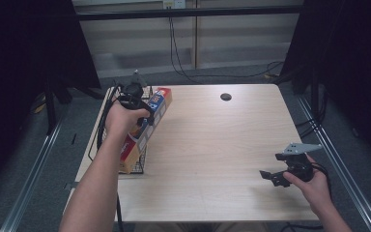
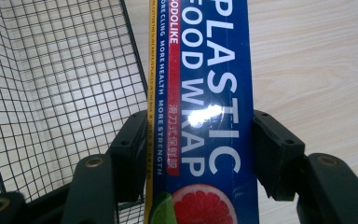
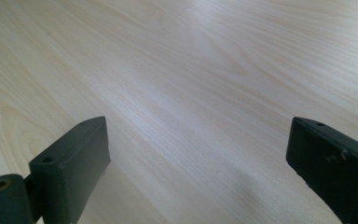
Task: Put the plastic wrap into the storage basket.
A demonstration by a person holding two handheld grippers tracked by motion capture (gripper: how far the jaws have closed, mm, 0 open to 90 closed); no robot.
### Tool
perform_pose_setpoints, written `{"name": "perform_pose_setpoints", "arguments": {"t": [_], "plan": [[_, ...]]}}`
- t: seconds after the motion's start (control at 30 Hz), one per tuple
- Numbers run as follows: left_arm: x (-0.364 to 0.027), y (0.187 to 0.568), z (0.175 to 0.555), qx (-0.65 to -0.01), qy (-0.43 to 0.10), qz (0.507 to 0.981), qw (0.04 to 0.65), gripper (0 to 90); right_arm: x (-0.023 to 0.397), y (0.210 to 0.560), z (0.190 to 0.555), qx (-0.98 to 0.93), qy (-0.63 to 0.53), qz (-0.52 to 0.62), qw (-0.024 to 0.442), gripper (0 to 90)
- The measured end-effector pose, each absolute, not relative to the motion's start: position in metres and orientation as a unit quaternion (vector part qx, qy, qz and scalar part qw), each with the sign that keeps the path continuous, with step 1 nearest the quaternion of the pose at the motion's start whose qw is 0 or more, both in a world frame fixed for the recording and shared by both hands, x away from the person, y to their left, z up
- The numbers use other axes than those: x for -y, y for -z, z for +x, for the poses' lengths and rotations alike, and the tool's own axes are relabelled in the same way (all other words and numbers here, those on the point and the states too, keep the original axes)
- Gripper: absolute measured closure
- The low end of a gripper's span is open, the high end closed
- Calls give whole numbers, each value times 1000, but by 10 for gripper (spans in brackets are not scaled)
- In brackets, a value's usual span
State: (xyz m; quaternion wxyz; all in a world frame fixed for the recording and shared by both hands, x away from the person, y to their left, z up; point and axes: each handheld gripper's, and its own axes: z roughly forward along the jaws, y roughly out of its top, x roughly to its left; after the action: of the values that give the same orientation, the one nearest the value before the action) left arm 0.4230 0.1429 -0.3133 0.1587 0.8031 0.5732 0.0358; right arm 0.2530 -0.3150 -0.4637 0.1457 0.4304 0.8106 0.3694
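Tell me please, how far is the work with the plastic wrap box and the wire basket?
Done: the left tongs are shut on the plastic wrap box, which has been brought to the wire basket. In hand: the box lies tilted along the basket's table-side edge. Left: probably lowering it inside and letting go. The right tongs wait open above the bare table.

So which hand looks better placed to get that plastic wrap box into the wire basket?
Left, probably. The left gripper is shut on the plastic wrap box beside the wire basket; the right gripper is open, far across the table.
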Motion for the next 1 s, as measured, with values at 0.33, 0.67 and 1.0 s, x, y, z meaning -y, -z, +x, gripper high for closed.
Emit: {"name": "perform_pose_setpoints", "arguments": {"t": [0.33,0.67,1.0], "plan": [[-155,314,423,-587,-41,793,157,436,315,464,253,-810,-370,431,147,58],[-164,314,424,-603,-53,780,156,437,315,464,253,-810,-370,431,146,58],[-171,316,424,-617,-53,769,158,437,315,464,253,-810,-371,430,149,58]]}}
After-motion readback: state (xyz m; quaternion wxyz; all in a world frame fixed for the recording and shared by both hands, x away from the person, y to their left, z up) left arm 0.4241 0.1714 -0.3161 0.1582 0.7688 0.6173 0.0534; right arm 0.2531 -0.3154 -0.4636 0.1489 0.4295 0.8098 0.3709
